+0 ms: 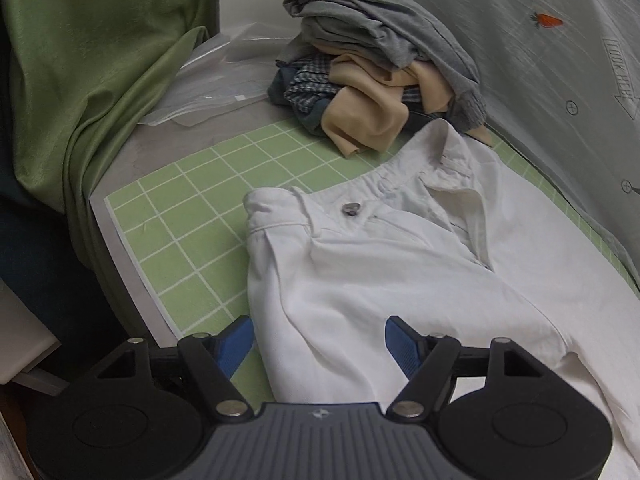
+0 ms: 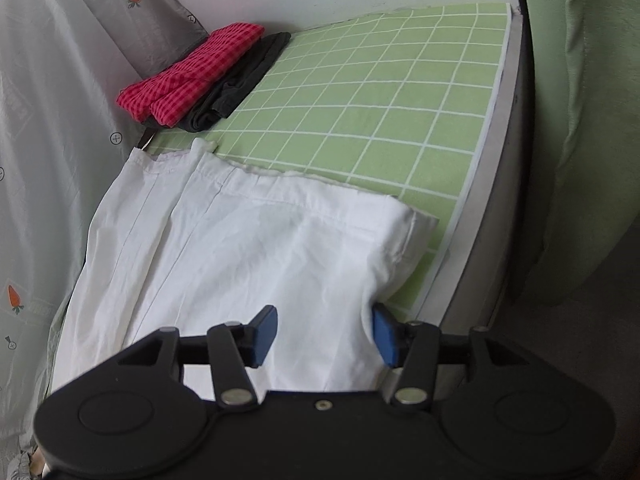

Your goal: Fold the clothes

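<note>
White trousers (image 1: 400, 264) lie flat on the green checked mat (image 1: 192, 216). The left wrist view shows their waistband with a grey button (image 1: 351, 209). My left gripper (image 1: 319, 340) is open just above the upper leg, fingers either side of the fabric. The right wrist view shows the trouser legs and hems (image 2: 248, 248) on the same mat (image 2: 380, 100). My right gripper (image 2: 325, 334) is open over the near leg, holding nothing.
A heap of unfolded grey, beige and checked clothes (image 1: 376, 68) sits beyond the waistband. Folded red checked (image 2: 192, 72) and black (image 2: 236, 84) garments lie at the far mat edge. A carrot-print sheet (image 1: 560, 60) hangs alongside. A green curtain (image 1: 88, 80) hangs at the left.
</note>
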Available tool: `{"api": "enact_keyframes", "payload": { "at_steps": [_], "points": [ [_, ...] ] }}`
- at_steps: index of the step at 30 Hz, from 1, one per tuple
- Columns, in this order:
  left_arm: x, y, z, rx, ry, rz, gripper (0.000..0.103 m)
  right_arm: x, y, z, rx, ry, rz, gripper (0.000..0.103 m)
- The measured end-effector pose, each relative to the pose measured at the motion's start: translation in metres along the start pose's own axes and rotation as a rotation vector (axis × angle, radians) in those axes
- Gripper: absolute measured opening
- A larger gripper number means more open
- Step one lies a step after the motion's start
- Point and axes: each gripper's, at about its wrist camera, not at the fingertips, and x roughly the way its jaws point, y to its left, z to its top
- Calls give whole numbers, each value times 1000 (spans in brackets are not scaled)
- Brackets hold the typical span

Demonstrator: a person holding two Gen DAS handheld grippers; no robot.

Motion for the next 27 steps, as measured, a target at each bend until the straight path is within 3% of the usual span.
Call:
{"api": "enact_keyframes", "payload": {
  "at_steps": [3,6,14,21,25,27],
  "points": [
    [9,9,7,-26,10,13,74,1,7,-2,19,24,1,73],
    [20,15,12,-42,30,28,74,1,13,-6,20,48,11,77],
    [40,16,14,-62,83,25,74,-3,25,-23,35,84,-19,79],
    [47,15,13,-84,104,3,74,-9,20,-41,158,130,95,80],
    [52,17,14,-105,116,-18,73,-3,25,-40,153,102,85,84],
    [53,16,15,-112,119,-35,61,-1,26,-37,152,81,77,85]
  ]
}}
